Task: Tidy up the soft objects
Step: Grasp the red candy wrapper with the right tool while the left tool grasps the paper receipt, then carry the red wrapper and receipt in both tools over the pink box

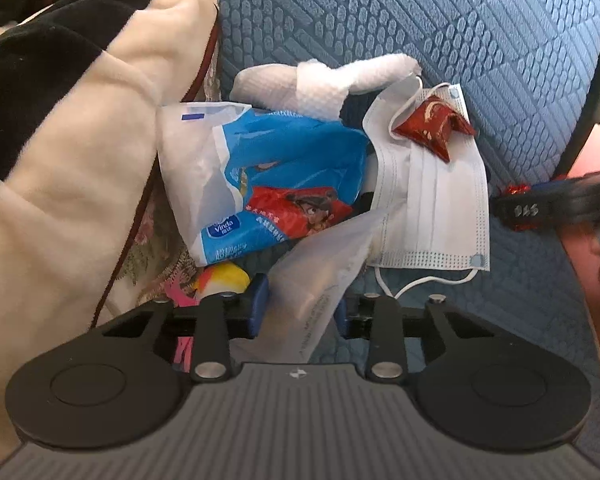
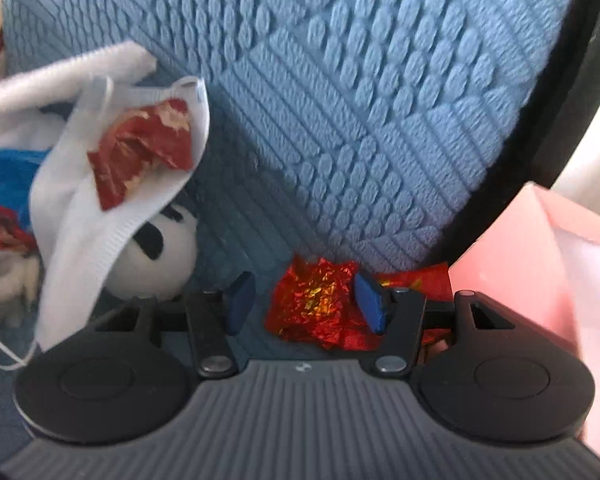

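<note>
Your left gripper (image 1: 300,312) pinches a clear plastic bag (image 1: 324,276). Your right gripper (image 2: 304,304) is spread around red foil (image 2: 316,308). The mask (image 1: 432,200) and tissue pack (image 1: 268,184) ahead remain unsorted.

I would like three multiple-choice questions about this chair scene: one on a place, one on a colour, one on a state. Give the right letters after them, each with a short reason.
1. Where does the small dark red wrapper lie?
A. on the white face mask
B. under the cream blanket
C. inside the pink bag

2. What colour is the chair's textured cushion?
A. green
B. blue
C. brown

3. What is the state of the left gripper?
A. open and holding nothing
B. closed on the face mask
C. closed on a translucent plastic bag

Answers:
1 A: the left wrist view shows the wrapper resting on the mask's upper part.
2 B: both views show blue woven fabric.
3 C: the plastic bag runs between the blue fingers, which press on it.
</note>
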The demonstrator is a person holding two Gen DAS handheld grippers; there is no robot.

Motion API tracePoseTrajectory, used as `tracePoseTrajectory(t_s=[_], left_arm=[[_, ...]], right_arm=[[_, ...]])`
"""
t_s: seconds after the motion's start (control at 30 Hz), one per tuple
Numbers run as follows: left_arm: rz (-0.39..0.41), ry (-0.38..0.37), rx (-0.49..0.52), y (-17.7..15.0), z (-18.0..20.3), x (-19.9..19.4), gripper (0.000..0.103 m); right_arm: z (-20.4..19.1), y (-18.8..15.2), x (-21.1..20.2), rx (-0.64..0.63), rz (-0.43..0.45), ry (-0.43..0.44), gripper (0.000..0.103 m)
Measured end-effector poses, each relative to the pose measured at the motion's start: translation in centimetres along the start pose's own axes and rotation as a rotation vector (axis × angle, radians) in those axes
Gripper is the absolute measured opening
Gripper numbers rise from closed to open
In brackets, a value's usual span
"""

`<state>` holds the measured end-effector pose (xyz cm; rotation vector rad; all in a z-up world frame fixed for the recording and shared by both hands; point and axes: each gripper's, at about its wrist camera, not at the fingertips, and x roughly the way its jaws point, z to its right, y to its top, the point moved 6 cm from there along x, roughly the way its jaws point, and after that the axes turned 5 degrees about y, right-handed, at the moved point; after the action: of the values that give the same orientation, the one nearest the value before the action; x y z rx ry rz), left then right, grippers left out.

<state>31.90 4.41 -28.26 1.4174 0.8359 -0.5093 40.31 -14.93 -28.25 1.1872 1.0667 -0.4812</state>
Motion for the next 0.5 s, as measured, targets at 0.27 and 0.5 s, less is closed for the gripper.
tracePoseTrajectory(t_s=[0.27, 0.5], left_arm=[[0.010, -0.026, -0.048, 0.1, -0.6, -0.3, 0.020], [0.012, -0.063, -0.091, 0.7, -1.1, -1.4, 0.013]], right_arm=[[0.5, -0.2, 1.4, 0.066, -0.017, 0.020, 0.044], [1.2, 0.0, 1.0, 0.102, -0.048, 0.067, 0.042]])
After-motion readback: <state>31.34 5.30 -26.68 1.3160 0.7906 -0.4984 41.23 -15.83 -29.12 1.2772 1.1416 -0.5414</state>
